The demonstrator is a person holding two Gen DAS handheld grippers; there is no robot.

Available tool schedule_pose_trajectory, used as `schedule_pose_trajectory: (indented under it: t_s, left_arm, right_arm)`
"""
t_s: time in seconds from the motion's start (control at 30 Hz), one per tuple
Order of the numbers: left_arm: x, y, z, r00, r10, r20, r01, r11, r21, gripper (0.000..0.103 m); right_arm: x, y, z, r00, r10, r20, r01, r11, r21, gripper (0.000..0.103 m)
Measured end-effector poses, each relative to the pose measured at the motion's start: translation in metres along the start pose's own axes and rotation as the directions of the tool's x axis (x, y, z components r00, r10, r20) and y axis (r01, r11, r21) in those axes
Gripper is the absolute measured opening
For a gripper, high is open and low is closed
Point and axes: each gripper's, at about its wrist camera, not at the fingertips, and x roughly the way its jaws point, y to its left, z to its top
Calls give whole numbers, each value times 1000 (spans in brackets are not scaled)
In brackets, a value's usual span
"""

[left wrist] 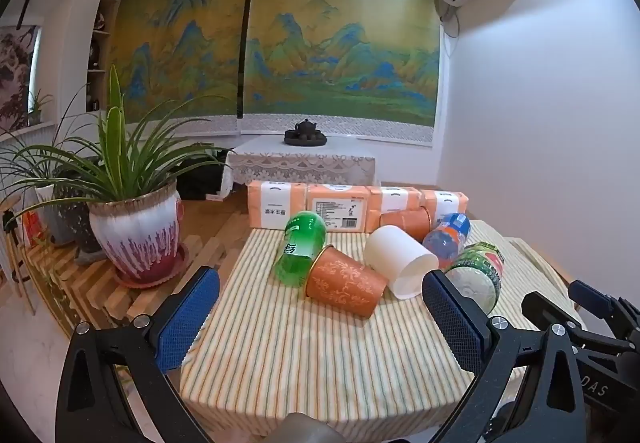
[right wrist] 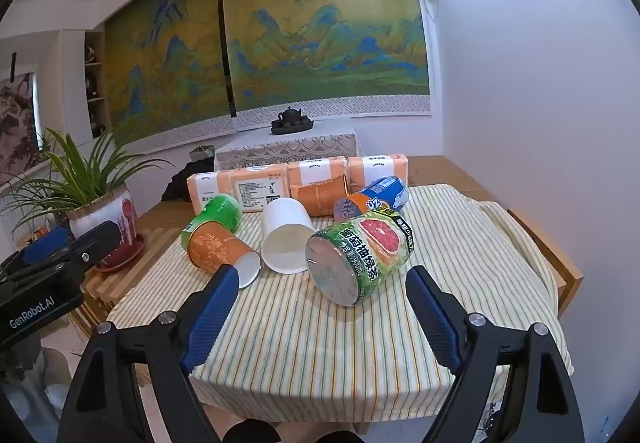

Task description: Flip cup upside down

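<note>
An orange patterned paper cup (left wrist: 345, 282) lies on its side on the striped cloth, and shows in the right wrist view (right wrist: 218, 246) too. A white cup (left wrist: 400, 261) lies on its side beside it, mouth toward me (right wrist: 285, 240). A second orange cup (left wrist: 406, 224) lies at the back (right wrist: 320, 195). My left gripper (left wrist: 320, 313) is open and empty, in front of the cups, above the cloth. My right gripper (right wrist: 318, 307) is open and empty, just short of a grapefruit-tea bottle (right wrist: 360, 253).
A green bottle (left wrist: 301, 247), a blue-orange bottle (left wrist: 448, 237) and the grapefruit-tea bottle (left wrist: 478, 275) lie among the cups. Orange tissue packs (left wrist: 340, 205) line the back edge. A potted plant (left wrist: 138, 231) stands left of the table (left wrist: 320, 363). The right gripper's body (left wrist: 592, 323) shows at right.
</note>
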Motion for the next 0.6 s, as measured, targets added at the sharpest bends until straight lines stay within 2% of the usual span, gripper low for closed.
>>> schedule_pose_trajectory:
  t_s: [0.6]
  left_arm:
    - [1,5,-3,1000,8,6,-8,1000,-8,103]
  right_arm:
    - [1,-2,-2,1000,-7,5,7,1000,-1,83]
